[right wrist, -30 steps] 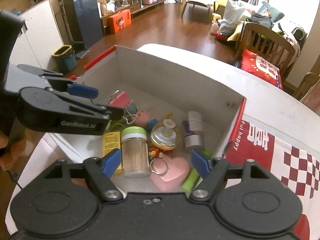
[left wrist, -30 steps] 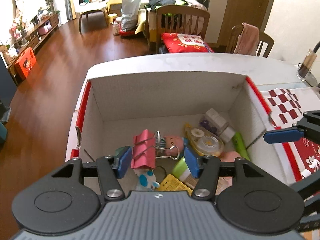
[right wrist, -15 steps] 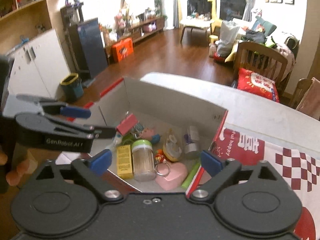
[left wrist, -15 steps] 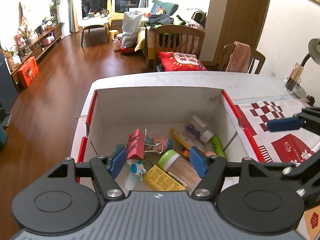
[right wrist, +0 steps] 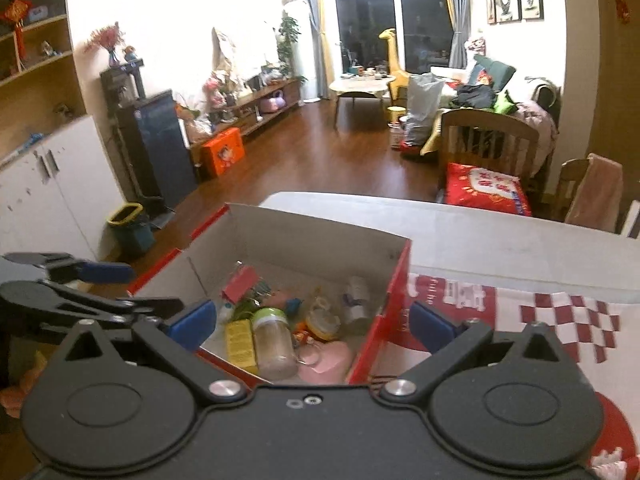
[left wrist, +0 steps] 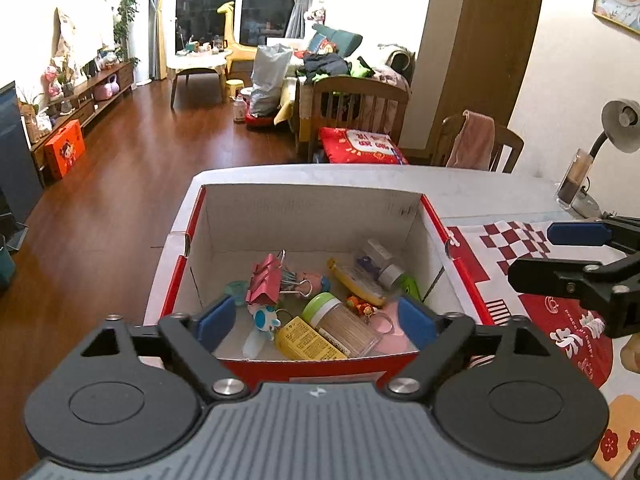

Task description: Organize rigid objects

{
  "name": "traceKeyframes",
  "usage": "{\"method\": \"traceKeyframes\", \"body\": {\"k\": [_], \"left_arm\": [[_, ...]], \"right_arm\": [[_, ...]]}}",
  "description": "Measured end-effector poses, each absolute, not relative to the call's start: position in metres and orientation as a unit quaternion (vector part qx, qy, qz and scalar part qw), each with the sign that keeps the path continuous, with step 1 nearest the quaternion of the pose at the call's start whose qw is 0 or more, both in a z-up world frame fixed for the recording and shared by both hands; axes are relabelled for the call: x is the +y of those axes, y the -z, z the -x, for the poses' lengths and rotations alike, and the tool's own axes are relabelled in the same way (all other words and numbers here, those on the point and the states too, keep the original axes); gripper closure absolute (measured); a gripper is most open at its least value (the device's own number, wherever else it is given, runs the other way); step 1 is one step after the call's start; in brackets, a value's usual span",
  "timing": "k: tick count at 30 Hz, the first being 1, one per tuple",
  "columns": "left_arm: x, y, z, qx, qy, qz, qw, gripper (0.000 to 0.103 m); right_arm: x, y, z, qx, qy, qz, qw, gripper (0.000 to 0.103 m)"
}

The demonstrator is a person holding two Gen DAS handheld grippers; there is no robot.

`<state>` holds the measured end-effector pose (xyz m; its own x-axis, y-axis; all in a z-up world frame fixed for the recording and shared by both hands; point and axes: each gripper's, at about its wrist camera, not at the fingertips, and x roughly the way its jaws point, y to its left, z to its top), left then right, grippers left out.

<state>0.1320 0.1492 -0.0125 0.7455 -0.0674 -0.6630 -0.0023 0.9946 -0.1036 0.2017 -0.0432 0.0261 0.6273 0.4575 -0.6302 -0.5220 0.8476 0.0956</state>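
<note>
Your left tongs (left wrist: 316,322) stand wide apart with nothing pinched between the blue pads (left wrist: 216,322); the jaws have just been opening, and they hover above the near edge of the cardboard box (left wrist: 312,212) without touching anything in it. Your right tongs (right wrist: 312,322) are likewise spread as wide as they go and grasp nothing; they too have just been opening, with one pad over the box's near corner and the other over the red and white cloth (right wrist: 560,316) beside it. The box, red outside and pale inside, sits on the white table (left wrist: 460,184), touching the cloth on its right side. All the small things lie loose on the box floor: a pink binder clip (left wrist: 264,282) leans toward the left, with a little white and blue figure (left wrist: 264,318) just in front of it. Near the front wall a yellow packet (left wrist: 308,340) lies touching a clear jar with a green lid (left wrist: 340,320), which is tipped on its side. A pink heart-shaped piece (left wrist: 394,328) rests beside the jar, toward the right wall. Further back lie a yellow tape dispenser (left wrist: 356,280) and a small white bottle (left wrist: 380,256), close together, with a green item (left wrist: 410,286) against the right wall. From the left camera you see your right tongs reaching in from the right, over the cloth and apart from the box.
</note>
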Motion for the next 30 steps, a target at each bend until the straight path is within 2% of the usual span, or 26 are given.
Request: {"method": "traceKeyframes", "body": {"k": [1,18,30], "left_arm": [[0.149,0.012,-0.13,0.353,0.016,0.051,0.934,0.0],[0.132,0.004,-0.104,0.305,0.014,0.04,0.951,0.0],[0.134,0.009,-0.1,0.308,-0.018,0.051,0.95,0.0]], "right_arm": [[-0.043,-0.026,-0.2,0.336,-0.269,0.052,0.901,0.0],[-0.044,-0.036,-0.179,0.327,-0.266,0.068,0.904,0.0],[-0.046,-0.035,-0.175,0.333,-0.265,0.063,0.903,0.0]]}}
